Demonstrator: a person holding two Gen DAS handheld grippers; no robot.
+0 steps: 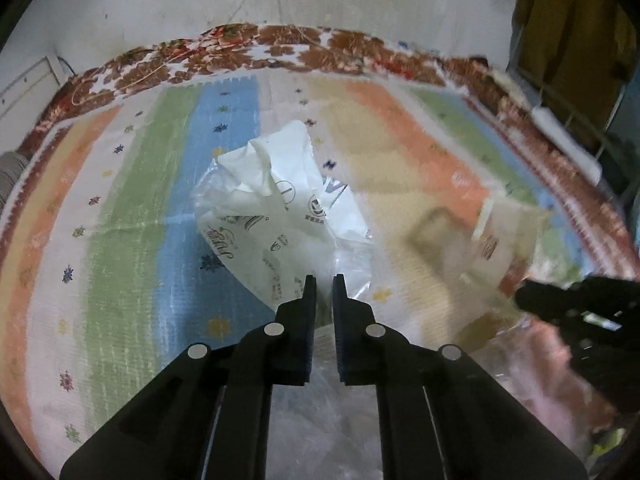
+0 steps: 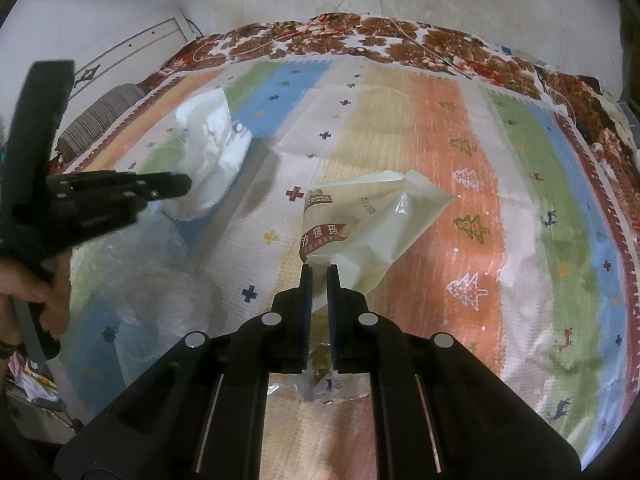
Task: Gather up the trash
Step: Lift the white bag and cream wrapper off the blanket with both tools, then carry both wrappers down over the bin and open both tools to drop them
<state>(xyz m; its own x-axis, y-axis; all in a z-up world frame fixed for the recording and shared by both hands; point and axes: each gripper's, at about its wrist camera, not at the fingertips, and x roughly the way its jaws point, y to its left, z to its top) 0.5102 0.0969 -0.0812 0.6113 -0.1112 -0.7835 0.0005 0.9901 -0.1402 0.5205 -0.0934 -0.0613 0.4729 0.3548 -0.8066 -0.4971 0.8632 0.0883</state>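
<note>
Reaching ahead of the left gripper (image 1: 323,280), the white wrapper (image 1: 276,200) runs away from its tips over the striped blanket (image 1: 120,220); its jaws are pinched on the wrapper's near clear edge. Right gripper (image 2: 320,270) is clamped on the cream snack bag (image 2: 360,224), which slants up to its right.

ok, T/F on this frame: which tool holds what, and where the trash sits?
1. The right tool is shut on the cream snack bag. True.
2. The left tool is wide open over bare blanket. False: its jaws are nearly closed on clear plastic by the white wrapper.
3. The trash lies on a striped blanket. True.
4. The blanket is plain grey. False: it has coloured stripes.
</note>
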